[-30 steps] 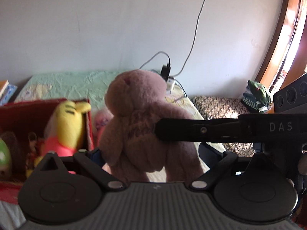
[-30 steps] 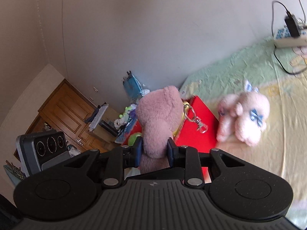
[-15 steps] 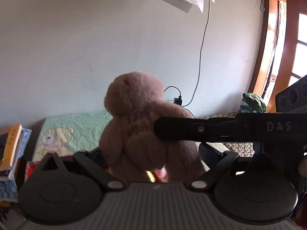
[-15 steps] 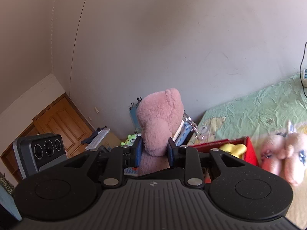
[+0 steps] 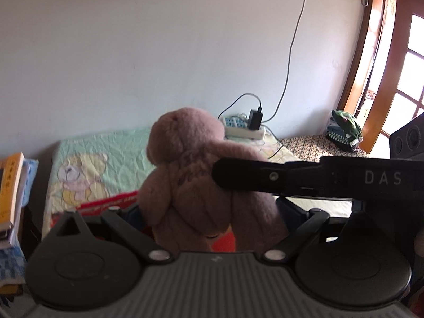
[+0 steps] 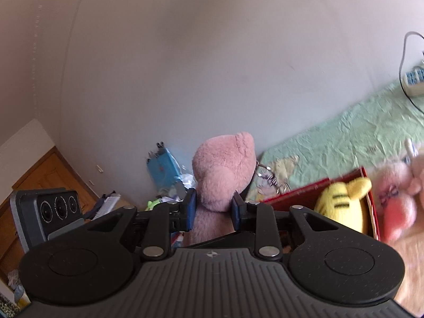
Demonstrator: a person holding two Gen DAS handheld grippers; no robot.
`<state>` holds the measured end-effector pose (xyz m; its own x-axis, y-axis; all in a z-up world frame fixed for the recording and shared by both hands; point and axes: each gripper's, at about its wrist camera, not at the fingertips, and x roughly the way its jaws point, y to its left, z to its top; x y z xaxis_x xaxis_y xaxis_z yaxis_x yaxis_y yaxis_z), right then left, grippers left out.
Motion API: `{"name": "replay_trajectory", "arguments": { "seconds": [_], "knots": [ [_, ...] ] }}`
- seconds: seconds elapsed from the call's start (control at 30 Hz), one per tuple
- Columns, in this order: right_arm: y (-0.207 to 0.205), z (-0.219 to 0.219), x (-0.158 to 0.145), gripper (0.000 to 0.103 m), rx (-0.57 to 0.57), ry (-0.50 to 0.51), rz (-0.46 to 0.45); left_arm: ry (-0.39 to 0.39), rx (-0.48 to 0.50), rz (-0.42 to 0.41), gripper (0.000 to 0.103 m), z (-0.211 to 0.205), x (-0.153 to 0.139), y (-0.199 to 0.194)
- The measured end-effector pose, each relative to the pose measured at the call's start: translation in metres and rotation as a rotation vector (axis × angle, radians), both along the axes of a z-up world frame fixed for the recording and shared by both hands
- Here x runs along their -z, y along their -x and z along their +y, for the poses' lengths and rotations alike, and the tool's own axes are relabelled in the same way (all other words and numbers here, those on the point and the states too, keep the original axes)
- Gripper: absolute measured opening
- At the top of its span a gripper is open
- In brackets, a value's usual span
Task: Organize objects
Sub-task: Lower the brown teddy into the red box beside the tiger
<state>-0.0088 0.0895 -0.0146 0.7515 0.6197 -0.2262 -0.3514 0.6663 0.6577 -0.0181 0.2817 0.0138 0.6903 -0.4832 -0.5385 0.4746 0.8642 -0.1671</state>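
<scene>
A pink teddy bear (image 6: pixel 222 175) rides in the air between two grippers, and the red box (image 6: pixel 341 182) of toys, out of frame moments ago, swings back under it (drop-off seems near). The right gripper (image 6: pixel 213 208) pinches its soft, plush body narrowly; the left gripper (image 5: pixel 212 222) stands wide around its legs, contact unclear.

"DAS" on right gripper (image 5: pixel 304 177) arm

Right tool (image 6: pixel 213 209) clamped on pink plush bear (image 6: pixel 221 177), held upright above red box (image 6: pixel 369 212) containing yellow plush (image 6: pixel 341 201).
</scene>
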Motion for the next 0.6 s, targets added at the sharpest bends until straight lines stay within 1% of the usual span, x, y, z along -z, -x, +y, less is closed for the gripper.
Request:
{"name": "replay_trajectory", "arguments": {
  "seconds": [0.13, 0.23, 0.4, 0.5, 0.57, 0.6],
  "knots": [
    [-0.007, 0.004, 0.017, 0.029, 0.017, 0.033, 0.055, 0.001, -0.015, 0.055, 0.095, 0.007, 0.023, -0.010],
    [-0.012, 0.010, 0.024, 0.028, 0.018, 0.055, 0.099, -0.027, -0.047, 0.086, 0.094, 0.006, 0.038, -0.018],
    [-0.016, 0.024, 0.034, 0.028, 0.017, 0.174, 0.113, -0.043, -0.075, 0.157, 0.094, 0.004, 0.058, -0.032],
    [-0.021, 0.020, 0.044, 0.028, 0.026, 0.174, 0.173, -0.058, -0.072, 0.199, 0.090, 0.002, 0.069, -0.038],
    [-0.029, 0.024, 0.054, 0.028, 0.032, 0.208, 0.202, -0.084, -0.071, 0.200, 0.090, -0.003, 0.073, -0.037],
    [-0.030, 0.023, 0.057, 0.024, 0.039, 0.219, 0.214, -0.107, -0.062, 0.190, 0.089, -0.008, 0.073, -0.037]
  ]
}}
